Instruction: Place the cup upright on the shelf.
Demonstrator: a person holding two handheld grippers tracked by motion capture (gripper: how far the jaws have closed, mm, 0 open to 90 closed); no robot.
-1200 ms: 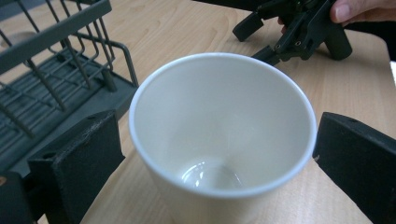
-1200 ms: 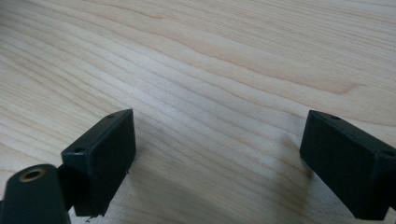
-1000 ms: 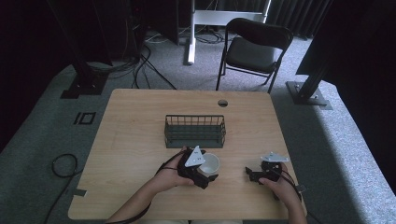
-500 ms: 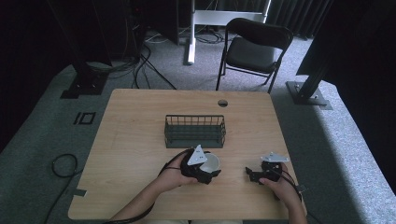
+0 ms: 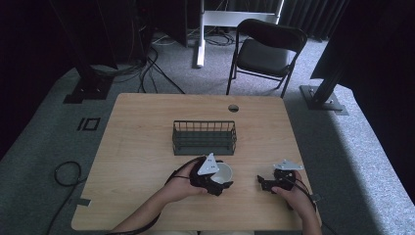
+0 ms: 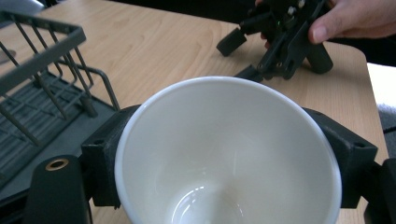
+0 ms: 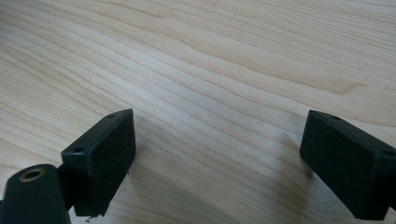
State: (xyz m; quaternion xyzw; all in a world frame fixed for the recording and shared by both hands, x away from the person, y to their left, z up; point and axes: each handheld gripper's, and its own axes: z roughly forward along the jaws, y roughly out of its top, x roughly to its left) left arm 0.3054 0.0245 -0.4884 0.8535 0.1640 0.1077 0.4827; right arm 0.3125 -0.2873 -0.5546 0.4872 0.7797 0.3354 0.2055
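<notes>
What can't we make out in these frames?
- White cup: its base is cut off by the bottom edge in the left gripper view; the left gripper covers its near side in the high view.
- Wire basket: contents too small to tell in the high view.
- Right gripper: jaws wide apart over bare table.

white cup (image 6: 224, 154) base and rack (image 6: 42, 93) cut off by frame edges

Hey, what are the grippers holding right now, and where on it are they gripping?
The left gripper clasps the white cup by its outer sides, one jaw on each. The right gripper is open, holding nothing.
</notes>
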